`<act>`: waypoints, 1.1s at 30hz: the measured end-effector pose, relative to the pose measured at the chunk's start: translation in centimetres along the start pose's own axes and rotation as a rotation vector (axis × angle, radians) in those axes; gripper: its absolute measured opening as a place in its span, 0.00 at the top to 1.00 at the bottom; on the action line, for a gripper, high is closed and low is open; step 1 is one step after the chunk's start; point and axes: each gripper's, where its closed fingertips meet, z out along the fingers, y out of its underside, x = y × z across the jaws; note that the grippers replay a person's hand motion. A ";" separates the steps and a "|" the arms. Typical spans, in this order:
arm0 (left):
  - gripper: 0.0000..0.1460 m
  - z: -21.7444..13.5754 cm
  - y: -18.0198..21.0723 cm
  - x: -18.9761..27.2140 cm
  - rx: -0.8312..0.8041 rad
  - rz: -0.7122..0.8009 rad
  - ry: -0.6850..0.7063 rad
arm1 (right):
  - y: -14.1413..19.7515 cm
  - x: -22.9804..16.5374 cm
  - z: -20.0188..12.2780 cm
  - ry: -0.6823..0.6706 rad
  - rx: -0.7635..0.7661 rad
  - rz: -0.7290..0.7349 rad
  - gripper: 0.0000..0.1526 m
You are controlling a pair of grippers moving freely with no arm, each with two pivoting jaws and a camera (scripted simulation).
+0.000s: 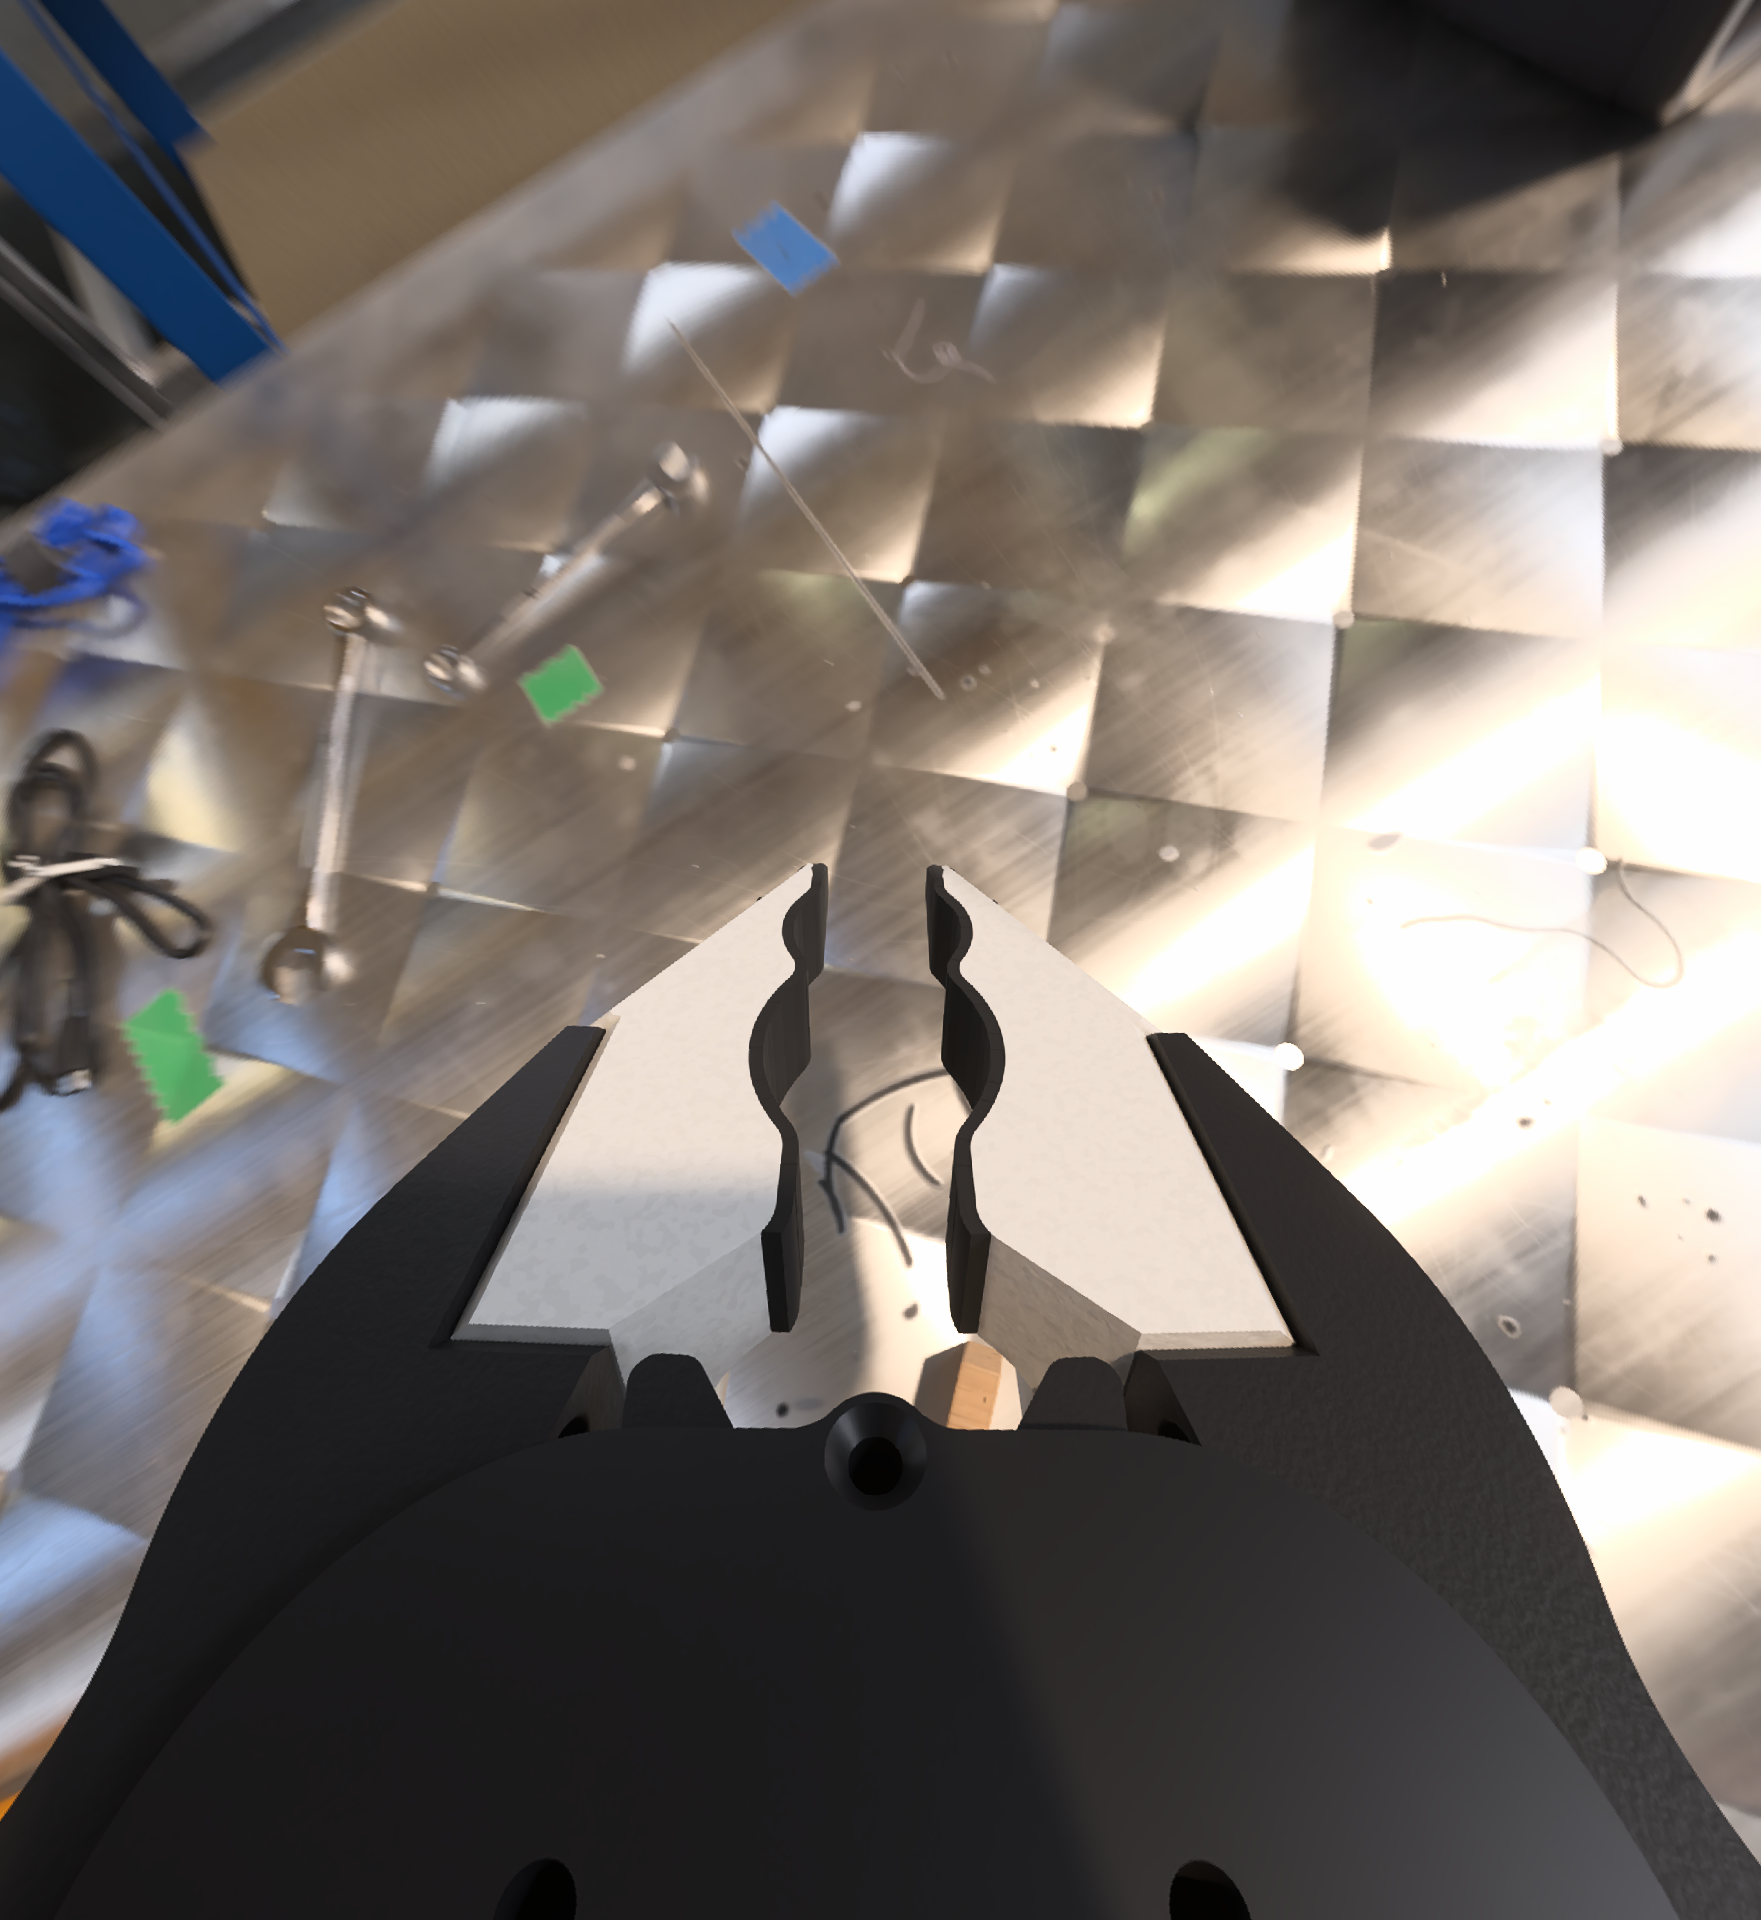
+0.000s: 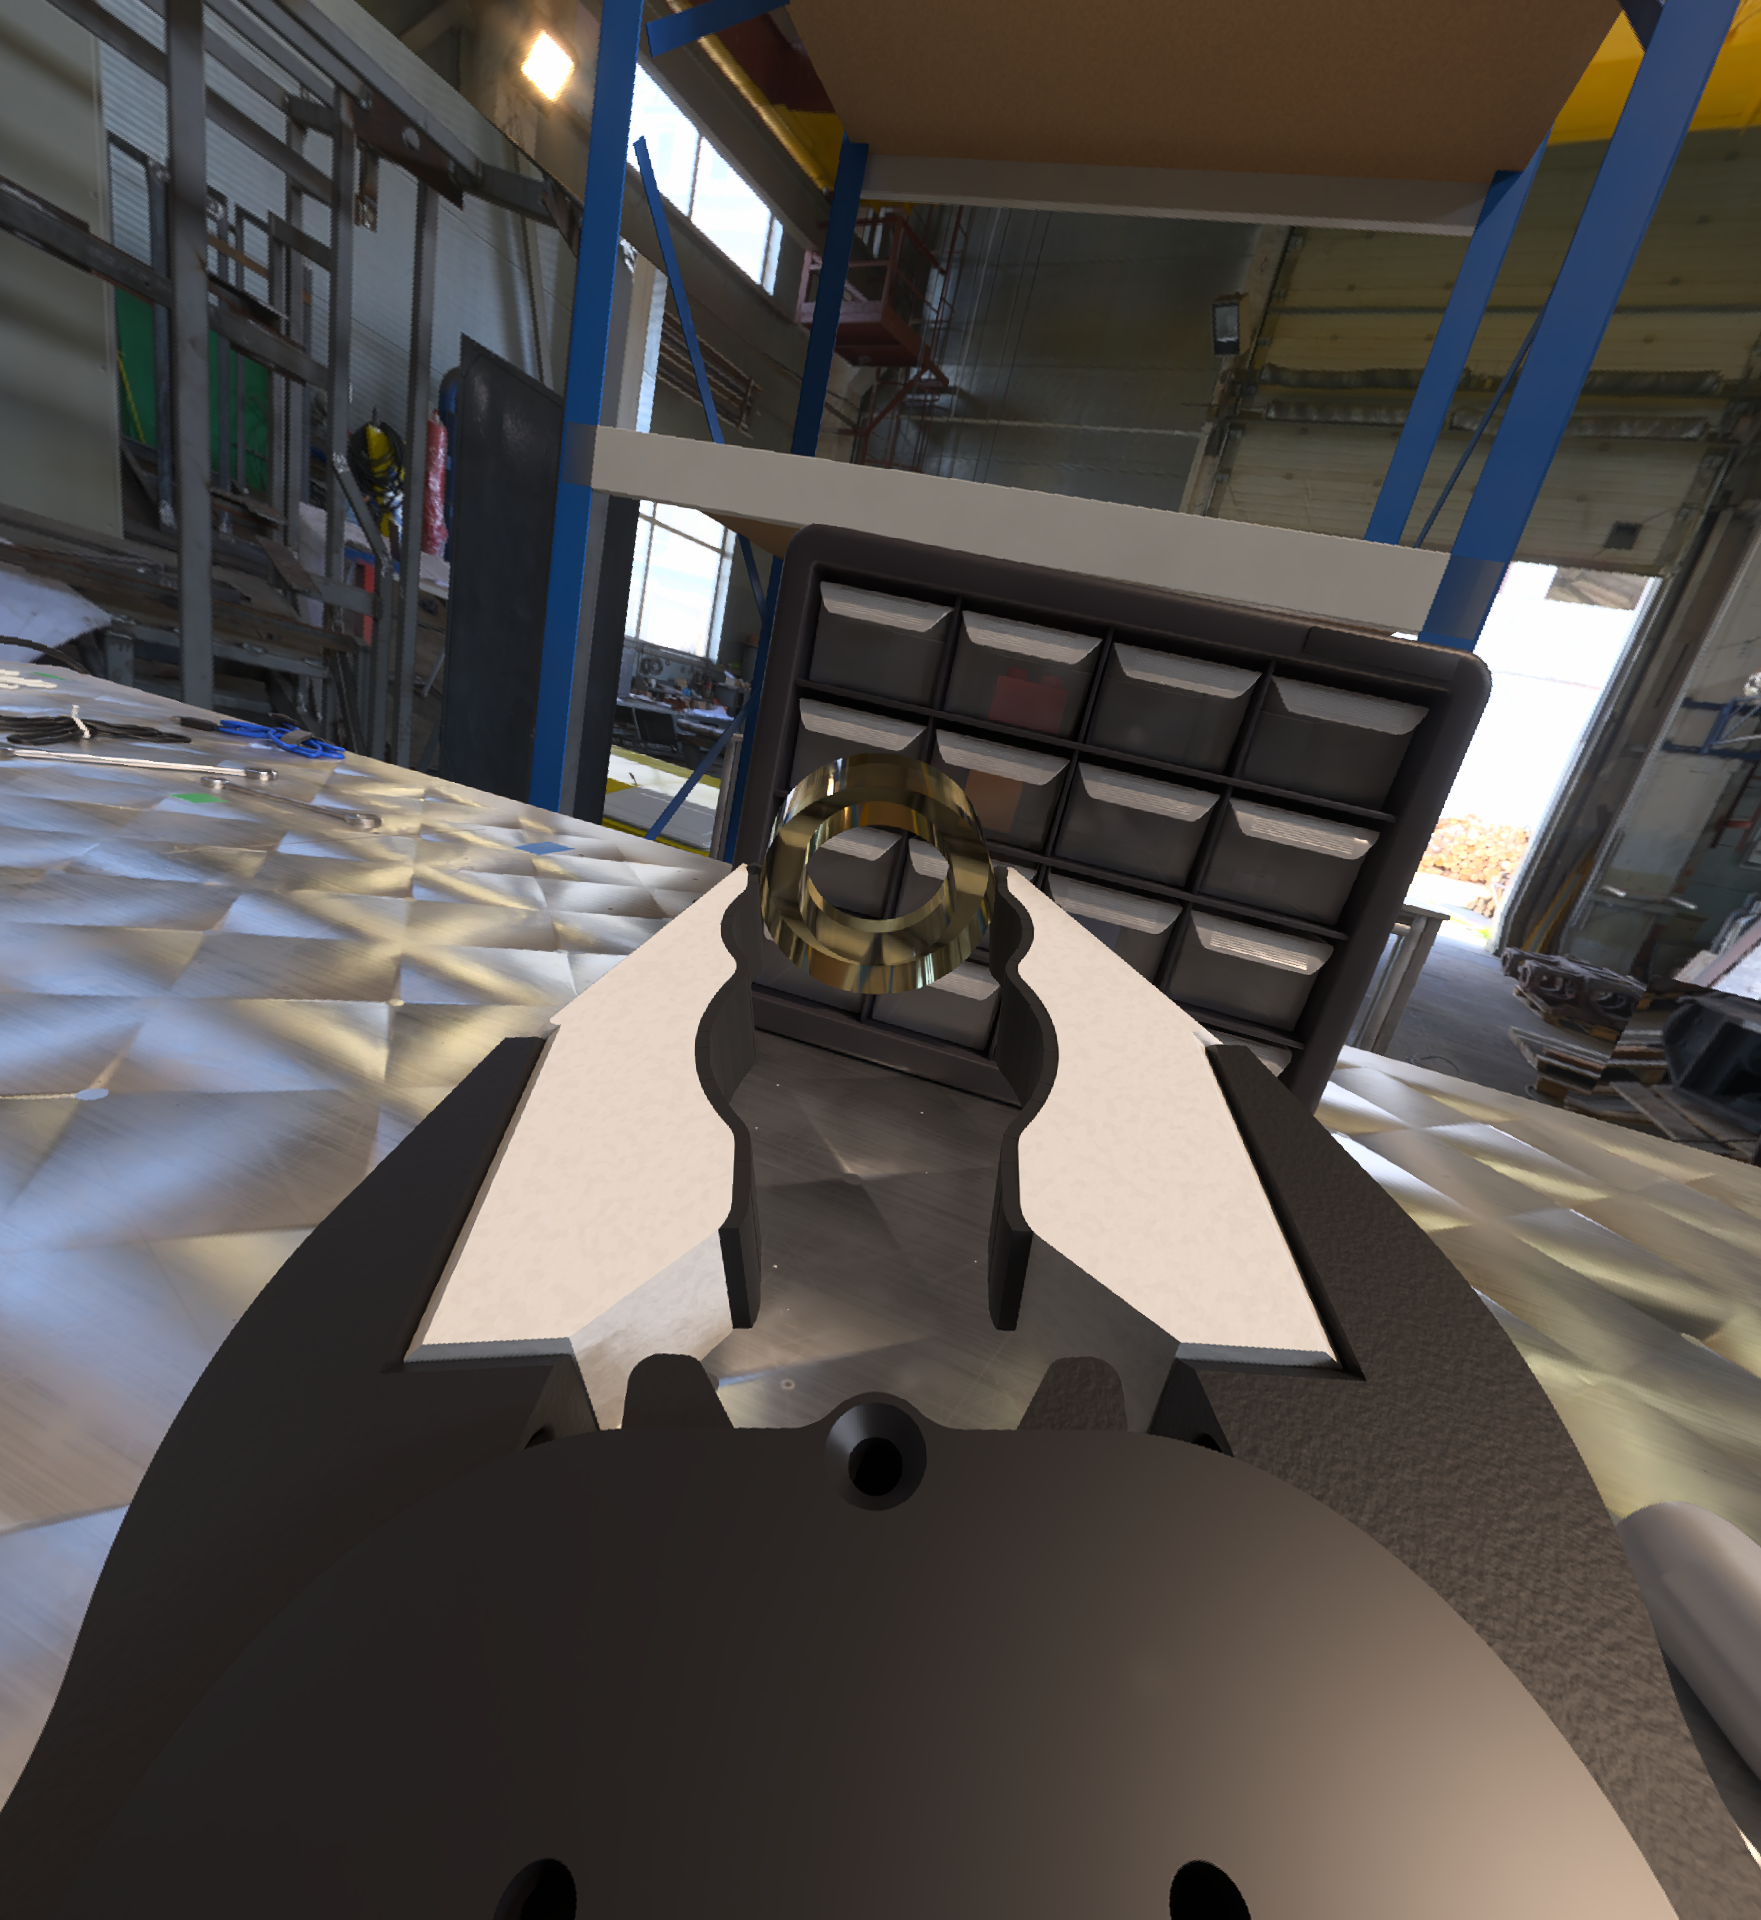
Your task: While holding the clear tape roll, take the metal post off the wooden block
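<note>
My right gripper (image 2: 871, 894) is shut on the clear tape roll (image 2: 874, 875), a see-through yellowish ring held at the fingertips above the table, its hole facing me. My left gripper (image 1: 876, 883) hovers over the metal table (image 1: 1271, 623), its jaws a narrow gap apart with only table and a thin black wire (image 1: 855, 1143) showing between them. A sliver of the wooden block (image 1: 975, 1387) shows under the left gripper's base. The metal post is not clearly visible there. A grey metal cylinder (image 2: 1749, 1662) lies at the lower right of the right wrist view.
A dark drawer cabinet (image 2: 1094, 800) stands on the table ahead of the right gripper, under blue shelving (image 2: 585, 436). Wrenches (image 1: 336, 790), green tags (image 1: 561, 683), a blue tag (image 1: 784, 245), a coiled black cable (image 1: 65, 914) and a blue cord (image 1: 24, 582) lie to the left.
</note>
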 end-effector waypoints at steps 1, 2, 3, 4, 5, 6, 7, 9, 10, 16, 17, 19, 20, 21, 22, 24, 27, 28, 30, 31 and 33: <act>0.87 0.7 0.2 0.3 -0.041 -0.003 0.035 | 0.0 0.0 0.0 -0.001 0.001 0.001 0.72; 0.87 1.4 0.5 0.7 -0.073 -0.010 0.070 | 0.0 0.0 0.0 -0.001 0.002 0.004 0.72; 0.87 1.8 0.8 1.2 -0.101 -0.015 0.105 | 0.0 0.1 0.0 -0.001 0.003 0.009 0.72; 0.87 2.2 1.1 1.5 -0.128 -0.013 0.133 | 0.0 0.1 -0.1 0.000 0.004 0.013 0.72; 0.87 2.6 1.4 1.7 -0.152 -0.008 0.145 | 0.0 0.2 -0.1 0.001 0.005 0.018 0.72; 0.87 2.8 1.9 1.9 -0.178 0.001 0.151 | 0.0 0.2 -0.1 0.002 0.005 0.022 0.72; 0.87 2.9 2.4 2.0 -0.208 0.009 0.157 | 0.0 0.3 -0.1 0.003 0.005 0.025 0.72; 0.87 2.9 3.2 2.4 -0.255 0.024 0.178 | 0.0 0.3 -0.1 0.004 0.005 0.026 0.72; 0.87 2.8 3.7 2.7 -0.275 0.023 0.191 | 0.0 0.3 -0.1 0.004 0.004 0.024 0.72; 0.72 0.8 6.0 5.4 -0.429 -0.138 0.423 | 0.0 0.0 0.0 0.002 -0.001 0.005 0.72; 0.72 0.6 6.1 4.9 -0.428 -0.155 0.409 | 0.0 0.0 0.0 0.001 -0.001 0.003 0.72; 0.74 0.3 6.7 3.2 -0.456 -0.149 0.325 | 0.0 0.0 0.0 0.000 -0.002 -0.001 0.72; 0.76 0.1 7.0 2.4 -0.470 -0.132 0.277 | 0.0 -0.1 0.0 -0.001 -0.002 -0.003 0.72; 0.77 -0.1 7.2 1.6 -0.485 -0.114 0.235 | 0.0 -0.1 0.0 -0.002 -0.003 -0.005 0.72; 0.79 -0.4 7.5 1.1 -0.502 -0.095 0.205 | 0.0 -0.1 0.0 -0.002 -0.003 -0.006 0.72; 0.82 -1.2 7.9 0.9 -0.539 -0.047 0.208 | 0.0 -0.2 0.0 -0.003 -0.003 -0.009 0.72; 0.88 -2.2 8.5 0.3 -0.604 0.027 0.194 | 0.0 -0.2 0.0 -0.006 -0.004 -0.013 0.72; 0.89 -2.4 8.7 -0.2 -0.622 0.052 0.165 | 0.0 -0.3 0.0 -0.007 -0.004 -0.014 0.72; 0.93 -2.6 9.3 -0.6 -0.658 0.089 0.135 | 0.0 -0.3 0.0 -0.010 -0.004 -0.016 0.72; 0.94 -2.7 9.7 -0.3 -0.683 0.098 0.148 | 0.0 -0.3 0.0 -0.011 -0.004 -0.017 0.72; 0.96 -3.2 10.6 0.8 -0.738 0.110 0.215 | 0.0 -0.4 0.1 -0.012 -0.004 -0.019 0.72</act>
